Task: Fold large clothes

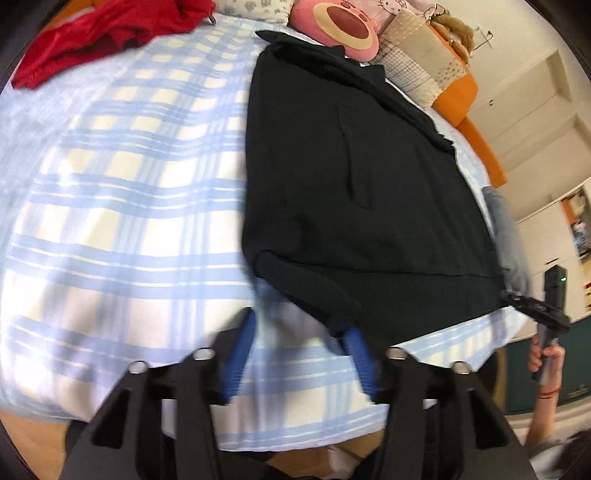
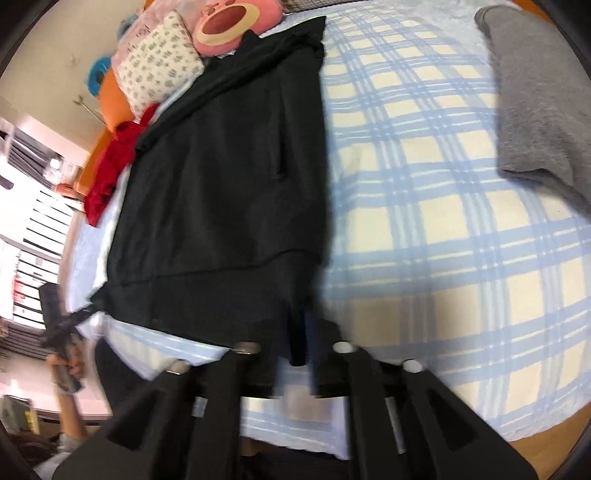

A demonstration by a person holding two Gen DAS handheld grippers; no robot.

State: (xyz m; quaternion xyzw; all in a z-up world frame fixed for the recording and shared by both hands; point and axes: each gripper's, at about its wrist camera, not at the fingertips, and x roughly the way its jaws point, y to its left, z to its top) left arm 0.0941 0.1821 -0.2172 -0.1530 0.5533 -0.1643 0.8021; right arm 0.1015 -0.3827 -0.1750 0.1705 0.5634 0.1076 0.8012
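Observation:
A black hoodie (image 1: 369,192) lies lengthwise on the blue-and-cream plaid bed (image 1: 129,192), partly folded, with a sleeve cuff (image 1: 332,306) near its hem. My left gripper (image 1: 301,336) is open, its blue fingertips (image 1: 243,350) spread just below the cuff, with the right fingertip at the cuff's edge. In the right wrist view the hoodie (image 2: 229,177) fills the left centre. My right gripper (image 2: 299,347) is shut on the hoodie's near right hem corner, dark cloth pinched between its fingers.
A red garment (image 1: 103,33) lies at the far left of the bed (image 2: 443,221). A grey folded garment (image 2: 543,99) lies to the right. Pillows and a pink plush (image 1: 343,26) sit at the head. The bed's near edge is just below the grippers.

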